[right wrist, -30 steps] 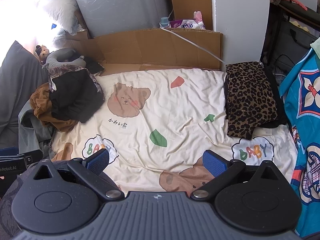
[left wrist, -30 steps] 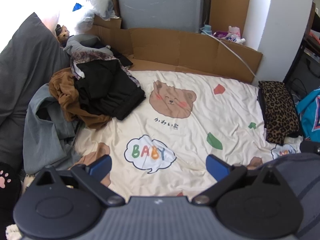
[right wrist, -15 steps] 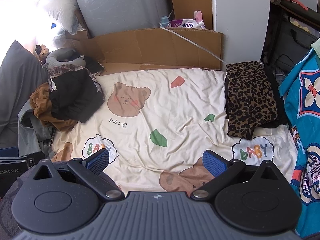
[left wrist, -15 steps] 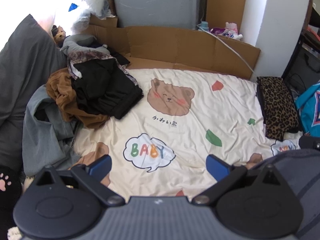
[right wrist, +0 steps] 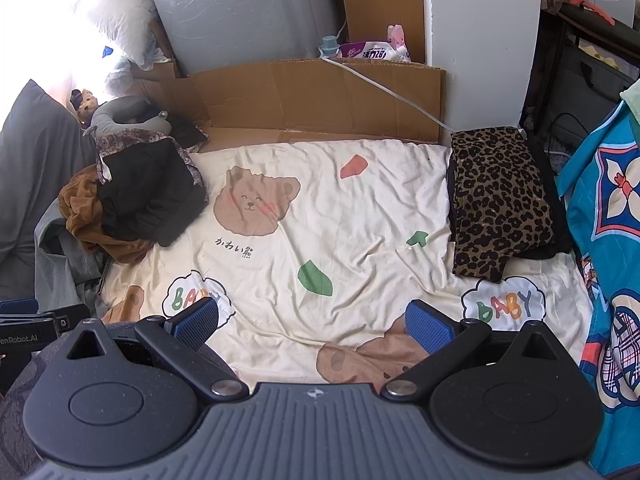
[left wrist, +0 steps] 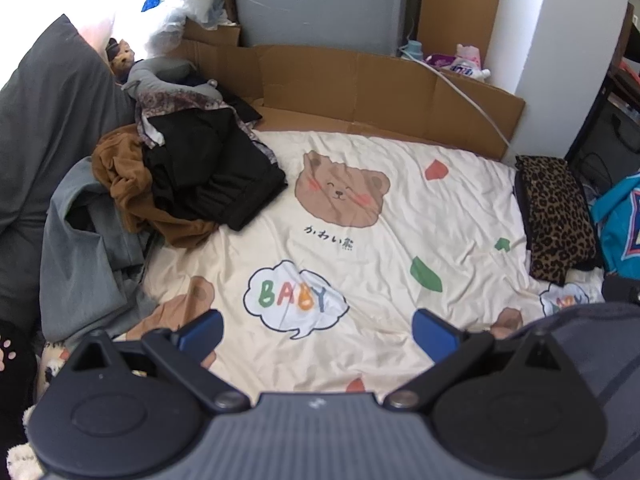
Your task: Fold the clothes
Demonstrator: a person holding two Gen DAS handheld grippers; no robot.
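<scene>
Grippers, left & right, hover w/ jaws spread, empty.

Sheet: lies flat in the middle, on the bed.
Pile of clothes: on the left edge of the sheet, at the back.
Folded cloth: on the right edge of the sheet, well apart from the pile.
Cardboard: stands behind the sheet.
Neck pillow: behind the pile.
Cord: runs across the cardboard.
</scene>
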